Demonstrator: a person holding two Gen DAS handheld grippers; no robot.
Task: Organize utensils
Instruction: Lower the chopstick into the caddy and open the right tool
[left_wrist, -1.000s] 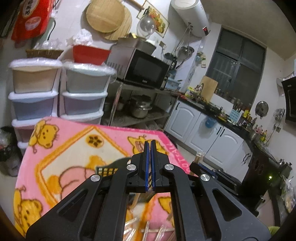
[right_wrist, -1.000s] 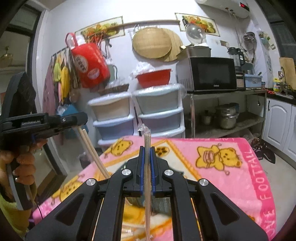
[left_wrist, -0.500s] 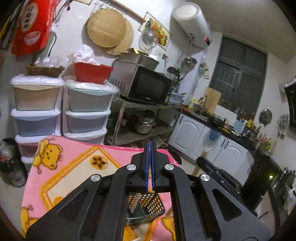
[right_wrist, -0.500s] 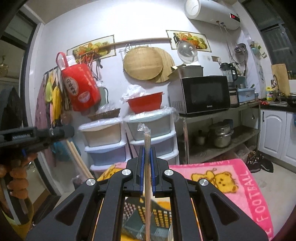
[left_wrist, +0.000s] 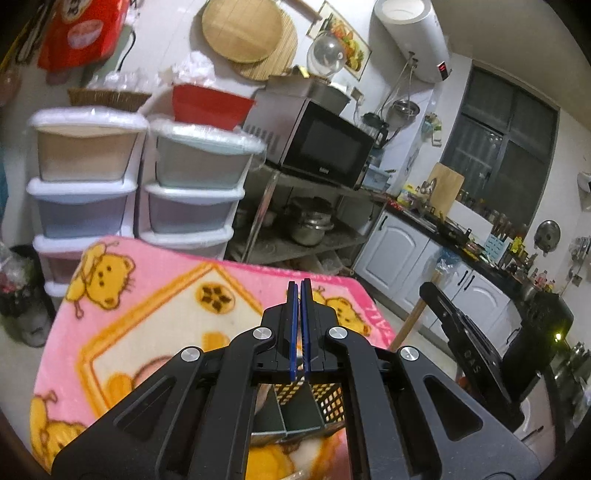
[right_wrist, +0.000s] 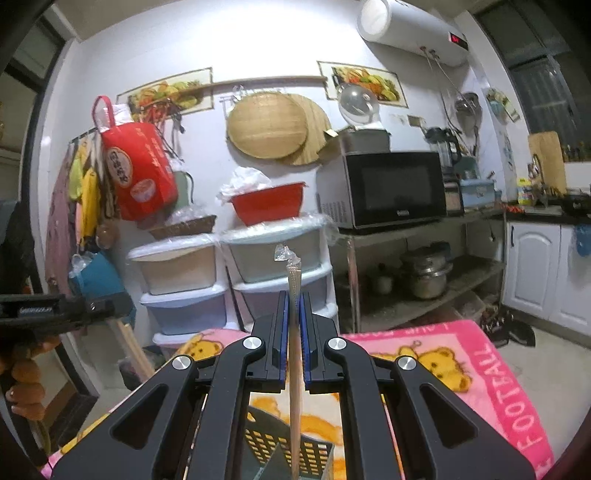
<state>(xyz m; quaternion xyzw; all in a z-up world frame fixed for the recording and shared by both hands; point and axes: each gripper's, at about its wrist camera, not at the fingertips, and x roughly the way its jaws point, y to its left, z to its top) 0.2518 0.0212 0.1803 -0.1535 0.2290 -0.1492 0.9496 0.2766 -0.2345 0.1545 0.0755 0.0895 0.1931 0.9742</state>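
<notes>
My right gripper (right_wrist: 294, 295) is shut on a plastic-wrapped pair of chopsticks (right_wrist: 294, 332), held upright above a dark perforated utensil holder (right_wrist: 288, 450) with a divider. My left gripper (left_wrist: 300, 284) is shut with its jaws pressed together. In the right wrist view it (right_wrist: 55, 314) holds a pair of wooden chopsticks (right_wrist: 131, 347) that hang down. The holder (left_wrist: 295, 410) also shows under the left gripper's fingers. In the left wrist view the right gripper (left_wrist: 465, 350) is at the right with a wooden stick (left_wrist: 410, 321) below it.
A pink bear-print blanket (left_wrist: 147, 314) covers the table. Behind stand stacked plastic drawers (left_wrist: 140, 192), a microwave (left_wrist: 314, 144) on a metal shelf, and white kitchen cabinets (left_wrist: 424, 266) to the right. A red bag (right_wrist: 136, 170) hangs on the wall.
Both grippers rose and tilted up over the holder, then the left view dropped back a little. The wrapped chopsticks stay gripped in the right gripper.
</notes>
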